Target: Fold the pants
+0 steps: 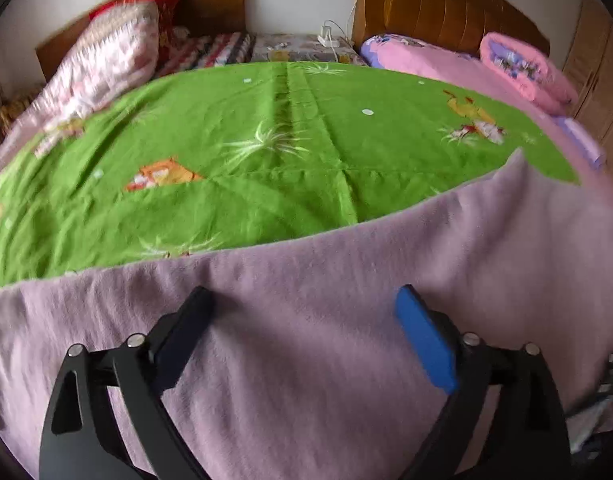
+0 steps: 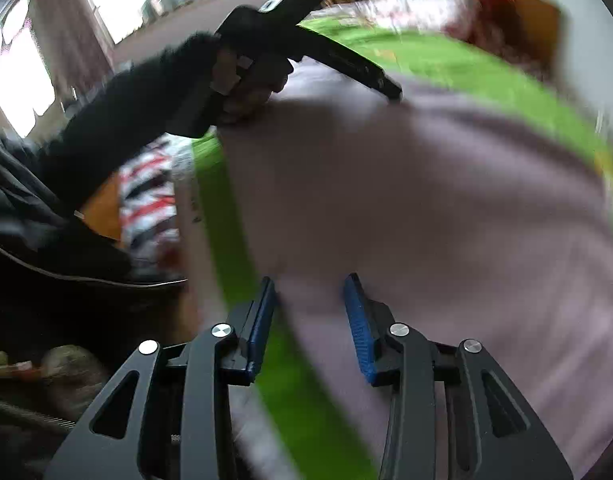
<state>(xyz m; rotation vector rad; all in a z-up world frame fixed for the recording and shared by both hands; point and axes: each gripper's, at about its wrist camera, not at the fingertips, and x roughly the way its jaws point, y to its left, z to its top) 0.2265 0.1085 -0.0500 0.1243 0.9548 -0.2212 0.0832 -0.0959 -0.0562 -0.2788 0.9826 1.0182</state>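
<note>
The pants are that mauve fleecy thing spread flat over the near part of the green sheet, edge running across the bed, one corner poking up toward the far right. From the right wrist view they fill most of the frame too, though it's really smeared so don't trust details there. Left gripper hangs over the fabric with jaws spread wide, nothing between the pads, so it's let go. Right gripper is partly open right at the pants' edge where it meets the sheet, and the pads don't look like they're pressing on cloth, but the blur makes that a bit of a guess. What worries me: with neither one holding, the next pinch has to catch only the pants layer. The sheet sits directly underneath and has its own creases, so a low pinch could easily grab both and drag the bedding up into the fold. Fleece also clings to itself, so lifting one edge may pull a lopsided flap. The person's left hand is in close, so the two tools could bump. Pink quilt and pillows are well clear, no issue there.
</note>
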